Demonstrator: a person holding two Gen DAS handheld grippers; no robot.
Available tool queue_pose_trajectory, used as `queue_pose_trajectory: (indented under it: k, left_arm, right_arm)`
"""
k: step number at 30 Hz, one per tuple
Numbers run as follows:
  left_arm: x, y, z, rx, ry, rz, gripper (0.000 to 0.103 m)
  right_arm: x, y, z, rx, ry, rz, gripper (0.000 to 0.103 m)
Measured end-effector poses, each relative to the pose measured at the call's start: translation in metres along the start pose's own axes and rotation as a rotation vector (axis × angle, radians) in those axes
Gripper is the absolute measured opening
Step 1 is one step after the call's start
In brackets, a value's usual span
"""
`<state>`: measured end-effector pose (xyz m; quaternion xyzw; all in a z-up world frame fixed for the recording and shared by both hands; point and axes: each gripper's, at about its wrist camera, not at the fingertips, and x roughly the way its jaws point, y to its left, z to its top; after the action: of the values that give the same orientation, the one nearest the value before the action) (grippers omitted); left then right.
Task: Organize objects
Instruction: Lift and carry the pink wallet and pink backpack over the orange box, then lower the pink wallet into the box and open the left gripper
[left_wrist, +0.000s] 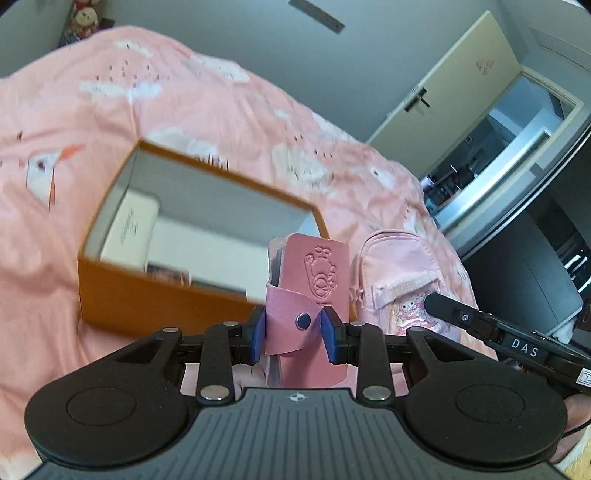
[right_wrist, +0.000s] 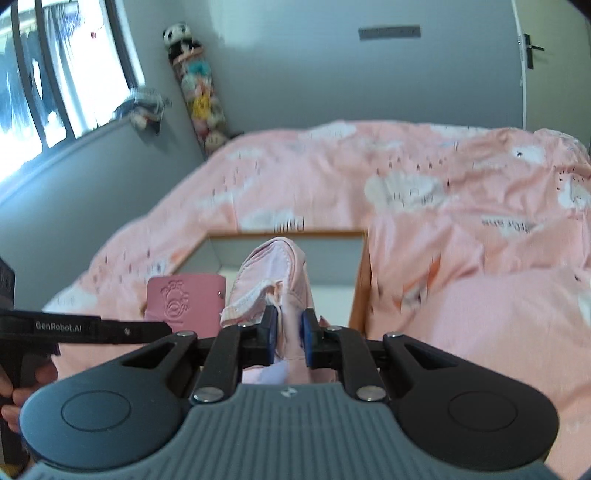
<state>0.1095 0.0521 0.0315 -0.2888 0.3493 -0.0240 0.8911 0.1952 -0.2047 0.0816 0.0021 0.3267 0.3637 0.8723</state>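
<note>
My left gripper (left_wrist: 295, 326) is shut on a pink leather case (left_wrist: 317, 273) with an embossed figure and a snap strap, held upright above the bed. My right gripper (right_wrist: 290, 326) is shut on a pale pink fabric pouch (right_wrist: 273, 273), its blue pads pinching the cloth near the lower end. Both items hang side by side just in front of an open orange box (left_wrist: 155, 299) with a grey inside. A white carton (left_wrist: 129, 229) lies in the box's left end. In the right wrist view the case (right_wrist: 184, 299) shows left of the pouch, before the box rim (right_wrist: 288, 232).
The box rests on a bed with a pink cloud-print cover (left_wrist: 184, 110). An open door (left_wrist: 461, 81) and a dark doorway lie to the right. A window (right_wrist: 55, 74) and a hanging column of soft toys (right_wrist: 199, 92) are at the left wall.
</note>
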Motion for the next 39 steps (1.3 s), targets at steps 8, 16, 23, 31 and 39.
queue_pose_trajectory:
  k: [8,16,23,31,39]
  left_arm:
    - [0.032,0.003,0.045,0.014,0.006,0.010,0.035]
    - [0.104,0.014,0.059,-0.026,0.170,0.018,0.035]
    - [0.167,0.015,0.045,-0.033,0.339,0.036,0.036]
    - [0.205,0.014,0.030,0.006,0.488,0.093,0.036]
    - [0.217,0.010,0.021,0.078,0.575,0.167,0.036]
  right_arm:
    - [0.042,-0.016,0.029,0.130,-0.094,0.003,0.015]
    - [0.084,-0.038,0.039,0.200,-0.112,-0.002,0.015]
    - [0.108,-0.054,0.039,0.168,-0.109,-0.050,0.014]
    - [0.126,-0.064,0.035,0.171,-0.083,-0.053,0.014]
    - [0.135,-0.068,0.030,0.187,-0.060,-0.047,0.015]
